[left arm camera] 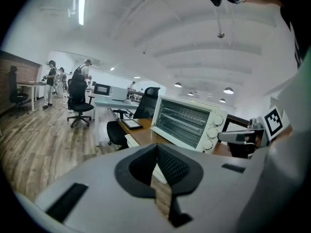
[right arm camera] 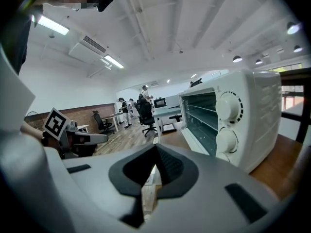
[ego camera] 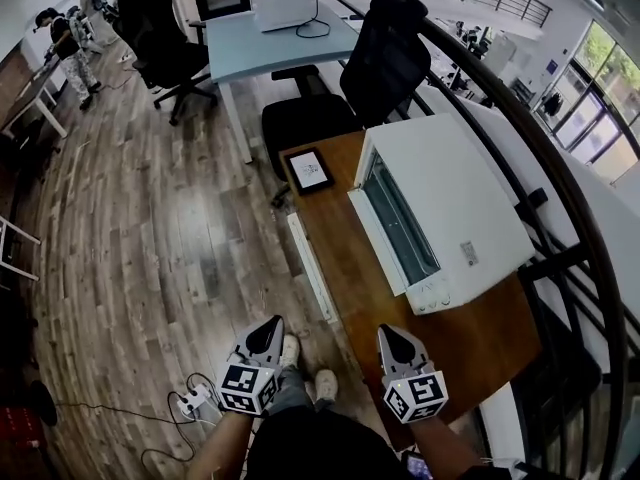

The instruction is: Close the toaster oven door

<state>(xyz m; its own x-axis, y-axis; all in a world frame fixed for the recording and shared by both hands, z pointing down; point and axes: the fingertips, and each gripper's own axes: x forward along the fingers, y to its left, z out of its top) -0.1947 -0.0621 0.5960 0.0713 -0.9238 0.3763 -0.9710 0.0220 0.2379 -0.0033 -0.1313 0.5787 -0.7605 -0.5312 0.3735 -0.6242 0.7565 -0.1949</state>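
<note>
A white toaster oven stands on the wooden table, and its glass door hangs open toward the table's left edge. The racks inside show in the right gripper view, where the oven is close on the right with its knobs facing me. It sits further off in the left gripper view. My left gripper is shut and empty over the floor, left of the table. The right gripper, also shut and empty, hangs over the table's near corner, short of the oven.
A tablet lies at the table's far end and a long white bar runs along its left edge. Behind are a black office chair and a desk. A power strip lies on the floor. A dark railing curves on the right.
</note>
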